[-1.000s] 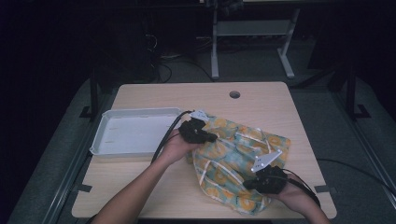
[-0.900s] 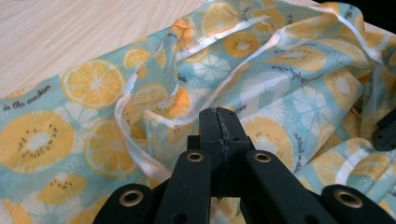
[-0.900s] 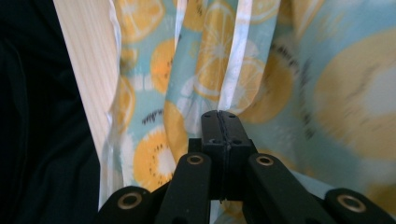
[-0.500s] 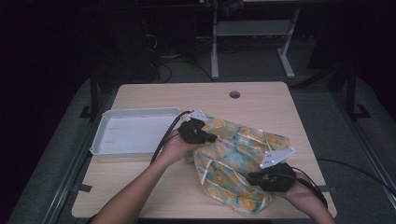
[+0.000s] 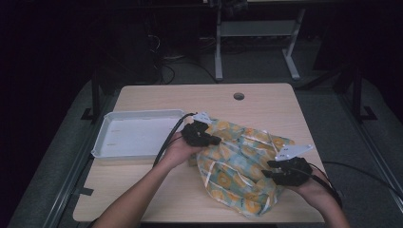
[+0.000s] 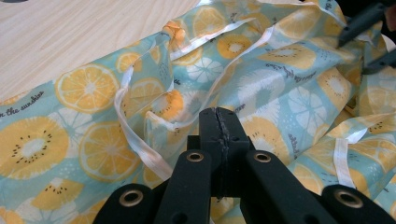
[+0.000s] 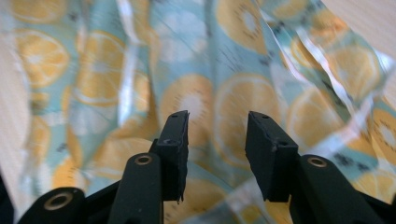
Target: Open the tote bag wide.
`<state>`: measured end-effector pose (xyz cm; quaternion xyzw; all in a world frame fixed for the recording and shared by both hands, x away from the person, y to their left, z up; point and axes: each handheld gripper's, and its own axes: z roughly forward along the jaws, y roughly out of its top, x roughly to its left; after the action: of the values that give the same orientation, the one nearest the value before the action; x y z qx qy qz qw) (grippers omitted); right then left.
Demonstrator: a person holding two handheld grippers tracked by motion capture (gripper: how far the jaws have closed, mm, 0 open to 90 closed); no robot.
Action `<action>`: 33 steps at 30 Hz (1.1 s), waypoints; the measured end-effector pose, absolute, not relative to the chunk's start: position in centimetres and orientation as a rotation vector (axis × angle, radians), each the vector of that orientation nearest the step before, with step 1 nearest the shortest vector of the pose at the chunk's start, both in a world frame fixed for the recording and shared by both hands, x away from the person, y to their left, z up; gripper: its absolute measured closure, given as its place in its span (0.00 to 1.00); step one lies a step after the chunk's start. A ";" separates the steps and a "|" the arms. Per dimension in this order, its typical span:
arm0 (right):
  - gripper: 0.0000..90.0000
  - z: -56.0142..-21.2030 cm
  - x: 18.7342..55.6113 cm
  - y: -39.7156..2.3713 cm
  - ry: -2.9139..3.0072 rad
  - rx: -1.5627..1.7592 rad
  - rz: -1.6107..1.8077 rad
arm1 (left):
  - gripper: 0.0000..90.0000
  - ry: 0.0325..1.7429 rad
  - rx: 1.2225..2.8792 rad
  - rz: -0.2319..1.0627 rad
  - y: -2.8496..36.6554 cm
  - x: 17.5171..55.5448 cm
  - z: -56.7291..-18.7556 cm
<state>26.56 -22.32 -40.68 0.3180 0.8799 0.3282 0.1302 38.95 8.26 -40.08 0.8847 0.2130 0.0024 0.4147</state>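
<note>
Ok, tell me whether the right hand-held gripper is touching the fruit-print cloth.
Apart. In the right gripper view the right hand-held gripper has just been opening; nothing sits between its jaws, and the fruit-print cloth lies beyond them.

A cloth (image 5: 237, 161) lies on the counter (image 5: 266, 102), toward its right front. A tray (image 5: 135, 135) sits just left of the cloth.

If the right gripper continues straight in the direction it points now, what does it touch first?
Most likely the fruit-print cloth. The right gripper has just been opening its jaws, nothing is between them, and the cloth lies directly ahead. How far ahead is hard to judge.
</note>
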 end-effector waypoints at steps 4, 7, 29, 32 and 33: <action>0.69 -40.2 25.9 -21.5 2.573 0.886 1.006 | 1.00 0.536 2.223 0.006 8.2 38.9 -40.1; 0.70 -40.8 25.8 -20.3 2.618 0.855 0.949 | 1.00 0.534 2.224 0.005 8.2 38.9 -40.2; 0.67 -44.4 27.1 -19.3 2.733 0.915 0.702 | 1.00 0.506 2.277 0.002 7.7 38.7 -40.9; 0.73 -44.8 27.3 -19.2 2.738 0.924 0.683 | 1.00 0.504 2.280 0.002 7.6 38.6 -41.0; 0.75 -44.9 27.3 -19.2 2.740 0.932 0.687 | 1.00 0.503 2.281 0.003 7.6 38.6 -41.0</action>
<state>27.28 -19.17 -44.88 0.3123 0.9179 0.2301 0.0831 38.63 7.63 -40.97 0.8984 0.1982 0.0011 0.3920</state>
